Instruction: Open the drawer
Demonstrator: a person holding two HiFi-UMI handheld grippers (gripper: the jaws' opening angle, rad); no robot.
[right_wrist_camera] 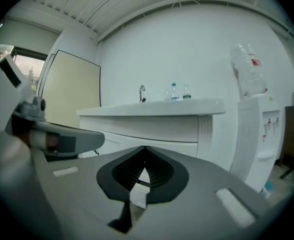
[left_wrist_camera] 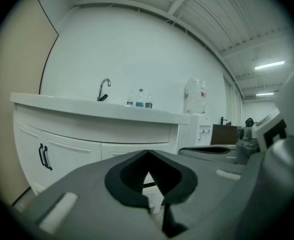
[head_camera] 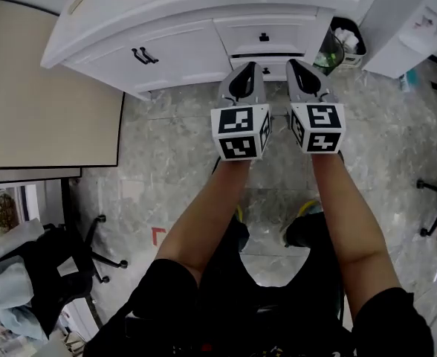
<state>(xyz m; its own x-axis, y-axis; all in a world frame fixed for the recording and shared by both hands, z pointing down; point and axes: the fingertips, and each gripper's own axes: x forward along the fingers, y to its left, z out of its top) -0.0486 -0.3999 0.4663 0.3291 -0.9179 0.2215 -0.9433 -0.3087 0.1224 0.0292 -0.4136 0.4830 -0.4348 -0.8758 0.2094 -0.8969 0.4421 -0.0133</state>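
Drawer (head_camera: 263,36): white front, small black knob, dark gap beneath. Your left gripper (head_camera: 248,69) and right gripper (head_camera: 294,67) sit short of it, fingers (left_wrist_camera: 87,189) closed, empty.

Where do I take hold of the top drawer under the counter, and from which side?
Take its small black knob, centred on the drawer front, coming straight in from the front. That front is otherwise flat, so the knob is probably the only hold. The right gripper is shut: open it first.
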